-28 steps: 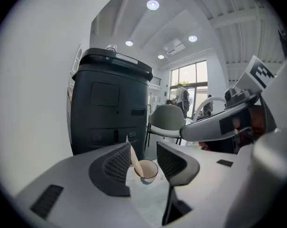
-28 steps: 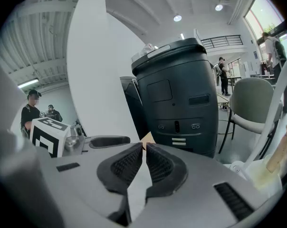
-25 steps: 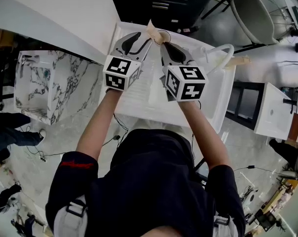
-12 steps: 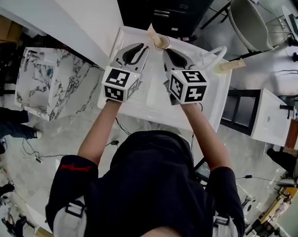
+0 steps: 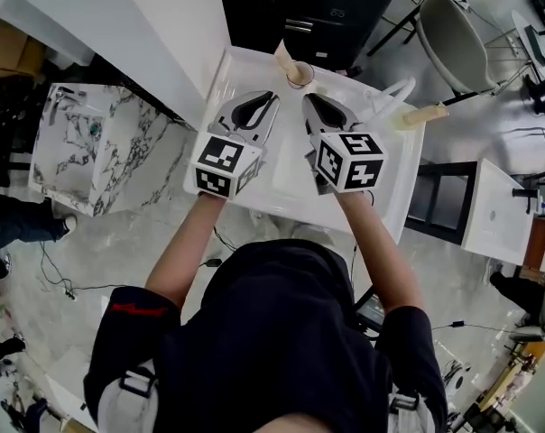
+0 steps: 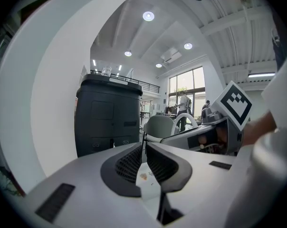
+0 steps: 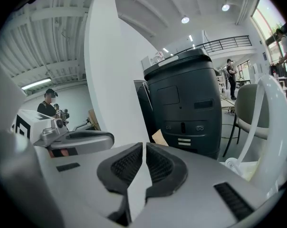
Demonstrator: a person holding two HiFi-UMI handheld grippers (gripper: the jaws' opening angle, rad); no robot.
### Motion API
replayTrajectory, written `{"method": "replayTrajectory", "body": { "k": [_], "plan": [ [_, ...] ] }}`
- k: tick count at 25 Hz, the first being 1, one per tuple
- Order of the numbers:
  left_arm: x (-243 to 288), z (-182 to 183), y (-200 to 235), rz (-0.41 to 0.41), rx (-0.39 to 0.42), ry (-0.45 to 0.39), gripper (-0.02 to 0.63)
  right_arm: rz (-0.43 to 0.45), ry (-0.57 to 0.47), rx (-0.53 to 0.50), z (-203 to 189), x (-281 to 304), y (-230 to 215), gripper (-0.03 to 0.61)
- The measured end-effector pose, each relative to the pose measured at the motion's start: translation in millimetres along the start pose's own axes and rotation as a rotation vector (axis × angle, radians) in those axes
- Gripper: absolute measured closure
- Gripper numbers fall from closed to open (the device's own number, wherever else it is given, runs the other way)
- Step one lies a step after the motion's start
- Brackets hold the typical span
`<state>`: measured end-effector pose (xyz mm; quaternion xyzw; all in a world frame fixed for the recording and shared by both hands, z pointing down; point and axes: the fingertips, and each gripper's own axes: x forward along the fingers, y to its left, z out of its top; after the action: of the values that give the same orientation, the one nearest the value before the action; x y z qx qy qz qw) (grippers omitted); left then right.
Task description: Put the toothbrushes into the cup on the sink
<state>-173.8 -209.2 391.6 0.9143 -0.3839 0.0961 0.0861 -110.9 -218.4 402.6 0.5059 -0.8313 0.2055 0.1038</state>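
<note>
We note the left gripper point(image 5: 272, 96) over the sink point(image 5: 392, 183); its jaws have just been closing, with nothing between them. The right gripper point(image 5: 307, 98) is closed and empty too. The cup point(image 5: 300, 75) sits on the far rim, holding a tan piece point(image 5: 281, 56), which we judge to be a toothbrush. The tan stick point(image 5: 423, 114) by the faucet point(image 5: 394, 93) may remain.
</note>
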Motion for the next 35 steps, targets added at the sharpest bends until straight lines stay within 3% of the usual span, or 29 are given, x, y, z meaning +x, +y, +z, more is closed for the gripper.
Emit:
{"method": "replayTrajectory", "body": {
  "k": [18,35],
  "plan": [
    [-21,8,-23,-0.003,-0.007,-0.037,0.577,0.033,-0.044,-0.041,-4,-23,13,0.532],
    [-33,20,-88,0.045,0.002,-0.059,0.577,0.086,-0.097,-0.105,-4,-95,6,0.534]
  ]
}}
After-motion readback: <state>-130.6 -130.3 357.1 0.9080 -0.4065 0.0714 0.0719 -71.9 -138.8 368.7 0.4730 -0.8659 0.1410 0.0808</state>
